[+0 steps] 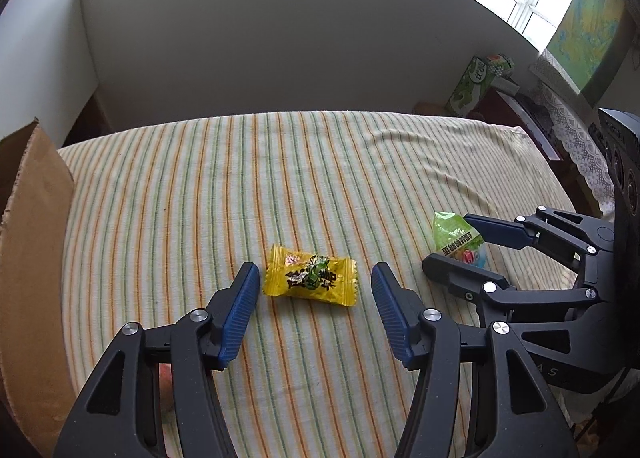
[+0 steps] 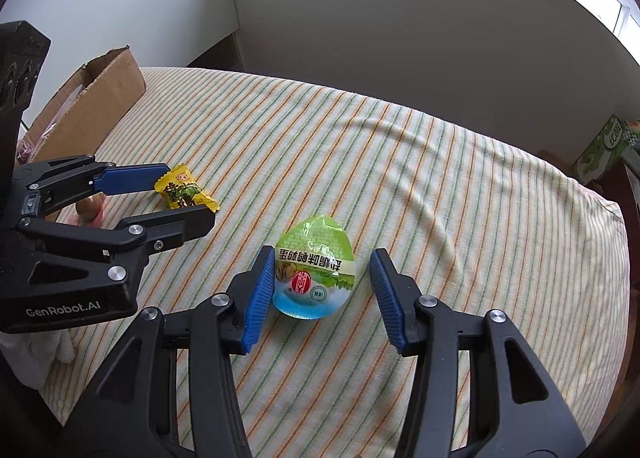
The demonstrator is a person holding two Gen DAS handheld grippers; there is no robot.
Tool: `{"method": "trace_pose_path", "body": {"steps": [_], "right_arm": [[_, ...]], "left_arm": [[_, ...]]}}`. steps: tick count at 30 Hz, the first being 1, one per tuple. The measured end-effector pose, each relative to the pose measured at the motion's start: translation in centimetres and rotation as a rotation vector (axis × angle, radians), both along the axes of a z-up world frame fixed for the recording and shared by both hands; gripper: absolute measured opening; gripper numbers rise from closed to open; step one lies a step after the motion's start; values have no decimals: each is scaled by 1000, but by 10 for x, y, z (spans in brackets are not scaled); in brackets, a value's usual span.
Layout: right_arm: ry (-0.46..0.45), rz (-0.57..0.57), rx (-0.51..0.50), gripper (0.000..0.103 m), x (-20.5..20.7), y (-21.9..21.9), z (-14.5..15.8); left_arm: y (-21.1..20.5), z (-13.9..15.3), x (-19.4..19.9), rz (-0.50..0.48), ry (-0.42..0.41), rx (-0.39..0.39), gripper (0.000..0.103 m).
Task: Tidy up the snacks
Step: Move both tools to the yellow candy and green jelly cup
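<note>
Left wrist view: the left gripper point(image 1: 316, 292) hung over the striped cloth point(image 1: 280, 178) covering the surface, its blue pads spread apart with nothing gripped. The yellow candy packet point(image 1: 310, 276) lay flat on the cloth between the two pads, clear of both. Right of the candy packet, the right gripper point(image 1: 452, 248) reached in from the side, with the green egg-shaped snack pouch point(image 1: 458, 238) between its fingers. Far left of the candy packet stood the wall of a cardboard box point(image 1: 32, 238). Beyond the surface, to the right and well away from the candy packet, sat a green carton point(image 1: 474, 84).

Right wrist view: the right gripper point(image 2: 322, 288) stood partly open around the green egg-shaped snack pouch point(image 2: 314, 268), which rested on the striped cloth point(image 2: 440, 178). The left pad lay against the pouch's edge or just beside it; which one could not be told. The right pad stood clearly apart, so the pouch was not clamped. Left of the pouch, the left gripper point(image 2: 188, 192) straddled the yellow candy packet point(image 2: 186, 192). Farther left of the pouch was the open cardboard box point(image 2: 96, 98).
</note>
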State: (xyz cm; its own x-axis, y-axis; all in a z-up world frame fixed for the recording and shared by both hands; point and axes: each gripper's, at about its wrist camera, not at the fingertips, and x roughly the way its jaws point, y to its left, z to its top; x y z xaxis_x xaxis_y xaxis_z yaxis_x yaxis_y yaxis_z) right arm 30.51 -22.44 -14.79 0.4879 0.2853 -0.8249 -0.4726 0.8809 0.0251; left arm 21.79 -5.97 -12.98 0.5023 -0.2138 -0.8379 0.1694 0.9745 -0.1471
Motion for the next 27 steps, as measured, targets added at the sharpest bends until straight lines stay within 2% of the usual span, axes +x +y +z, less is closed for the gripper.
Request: {"method": "trace_pose_path", "body": {"steps": [4,7,12,13,15,16,23,26,27], "right_arm": [[-4,-2,3,50,1,1,-2],[-3,-10,12,50,1,-1,-1],[-5,-13,8,50,-2,-8,-1],[-6,-17,7,50,-2,-10,-1],[-4,-24,16,50,-2,-14,0],[-2,-24,18,50,-2,-15,0],[-4,-25,18,50,-1,-15,0],[-2,-25,21,50,-1,-15,0],[-2,-24,20,50,-1,-16,0]], "left_arm": [[-8,-1,2,-11,-23,39,57],[-10,-2,4,-28,-25,39,56],[4,8,-7,-1,-36,55,56],[6,7,-10,1,-35,53,55],[6,5,-14,-4,-20,49,43],[4,3,-15,-11,-18,47,42],[-11,0,-1,-37,-7,11,42],[-15,-1,2,-38,-11,12,53],[-17,-1,2,-39,-16,25,53]]}}
